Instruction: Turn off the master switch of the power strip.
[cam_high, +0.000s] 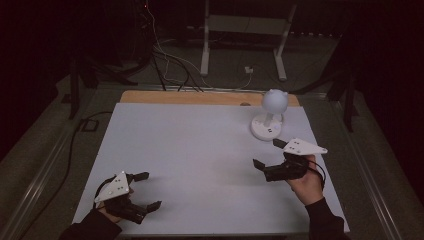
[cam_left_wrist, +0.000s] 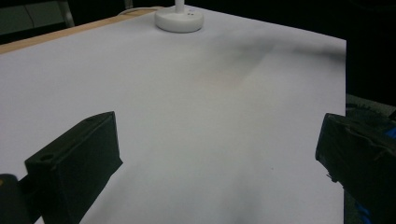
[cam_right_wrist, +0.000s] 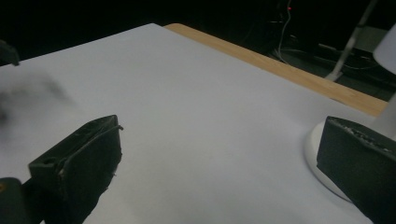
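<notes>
A wooden table (cam_high: 150, 96) is covered almost wholly by a white sheet (cam_high: 190, 150), so that only a strip of bare wood is left showing along the far edge. A small white lamp (cam_high: 269, 117), with a round base, a short stem and a globe-shaped head, is stood on the sheet near its far right corner. A small dark knot or mark (cam_high: 245, 104) is seen on the wooden strip, just left of the lamp's head.
</notes>
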